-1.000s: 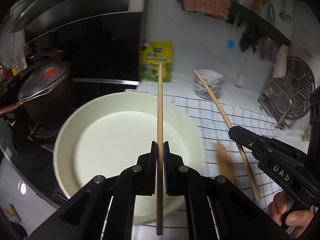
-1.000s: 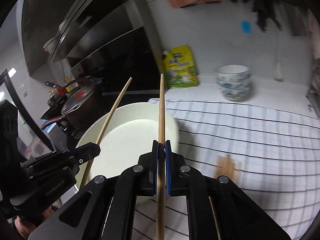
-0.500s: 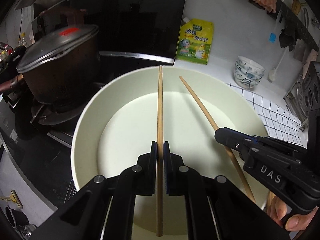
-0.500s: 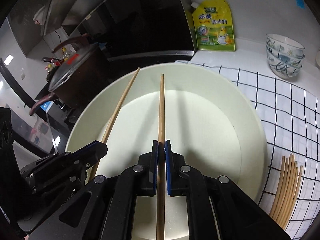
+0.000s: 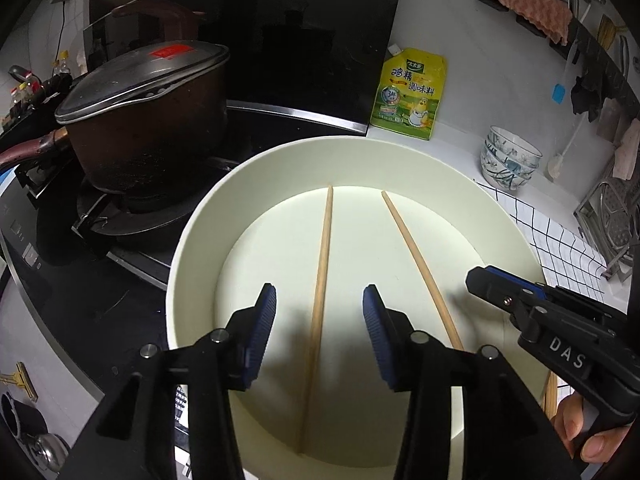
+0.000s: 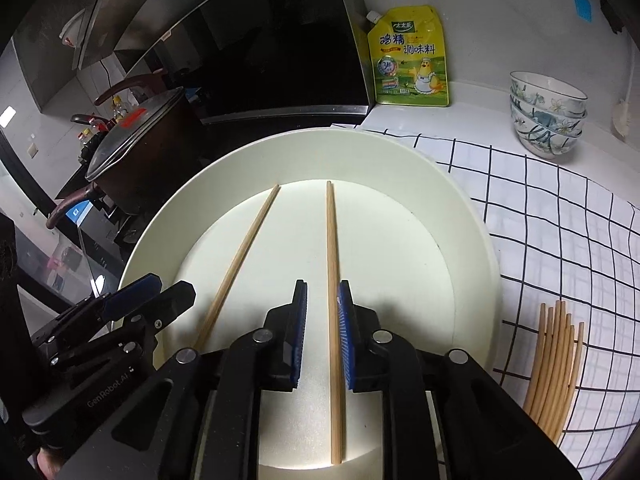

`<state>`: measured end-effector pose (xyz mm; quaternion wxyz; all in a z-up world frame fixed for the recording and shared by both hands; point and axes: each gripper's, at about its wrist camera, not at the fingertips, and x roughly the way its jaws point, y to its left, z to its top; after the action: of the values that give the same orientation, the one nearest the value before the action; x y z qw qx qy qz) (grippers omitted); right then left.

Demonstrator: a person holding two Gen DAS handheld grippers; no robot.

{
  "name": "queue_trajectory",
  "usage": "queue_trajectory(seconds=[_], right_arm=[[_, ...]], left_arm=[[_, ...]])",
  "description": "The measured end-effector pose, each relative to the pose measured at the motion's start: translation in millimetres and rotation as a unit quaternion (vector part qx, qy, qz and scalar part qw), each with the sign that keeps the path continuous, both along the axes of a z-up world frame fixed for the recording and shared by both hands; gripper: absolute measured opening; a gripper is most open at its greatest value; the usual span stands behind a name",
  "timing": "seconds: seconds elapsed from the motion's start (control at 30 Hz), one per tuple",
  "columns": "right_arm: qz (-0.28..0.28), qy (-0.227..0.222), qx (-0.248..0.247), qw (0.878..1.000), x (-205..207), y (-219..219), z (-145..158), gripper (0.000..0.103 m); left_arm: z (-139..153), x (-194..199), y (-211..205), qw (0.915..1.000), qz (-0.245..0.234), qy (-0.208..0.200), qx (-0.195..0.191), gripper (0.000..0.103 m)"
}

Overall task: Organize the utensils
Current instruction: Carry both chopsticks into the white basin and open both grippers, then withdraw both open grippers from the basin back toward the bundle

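1. The left tool (image 5: 319, 320) has just been opening; its jaws stand wide apart, with a chopstick (image 5: 320, 264) lying free between them in the basin (image 5: 192, 240).
2. The right tool (image 6: 322, 320) has just been opening slightly; a second chopstick (image 6: 332, 248) sits in the narrow gap, and contact with the pads cannot be told.
3. More chopsticks (image 6: 554, 356) lie on the checked cloth (image 6: 540, 216) on the worktop, beside the basin.

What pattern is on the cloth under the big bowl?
White cloth with thin black grid lines, a check pattern. Best seen in the right wrist view.
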<state>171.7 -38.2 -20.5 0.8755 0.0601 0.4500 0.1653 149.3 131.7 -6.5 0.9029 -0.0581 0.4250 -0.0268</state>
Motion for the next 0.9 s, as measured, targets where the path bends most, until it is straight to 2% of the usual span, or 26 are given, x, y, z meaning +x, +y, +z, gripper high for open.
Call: queue_trajectory(seconds=[0.17, 0.43, 0.8, 0.9], right_arm=[[-0.003, -0.012, -0.001, 1.0, -16.0, -6.8, 8.8, 0.015], [-0.013, -0.034, -0.013, 0.999, -51.5, -22.9, 21.3, 0.016], [-0.056, -0.062, -0.023, 0.996, -95.4, -71.8, 28.8, 0.029], [-0.07, -0.061, -0.024, 0.995, -102.1, -89.9, 28.4, 0.03]], left_arm=[[5.4, -10.4, -1.5, 0.9999, 0.002, -0.01, -0.001, 0.046], [15.6, -34.3, -16.0, 0.9996, -0.006, -0.027, 0.003, 0.054], [31.3, -63.6, -44.1, 0.9986, -0.027, -0.043, -0.013, 0.067], [35.5, -69.4, -58.0, 0.9979, -0.039, -0.051, -0.011, 0.067]])
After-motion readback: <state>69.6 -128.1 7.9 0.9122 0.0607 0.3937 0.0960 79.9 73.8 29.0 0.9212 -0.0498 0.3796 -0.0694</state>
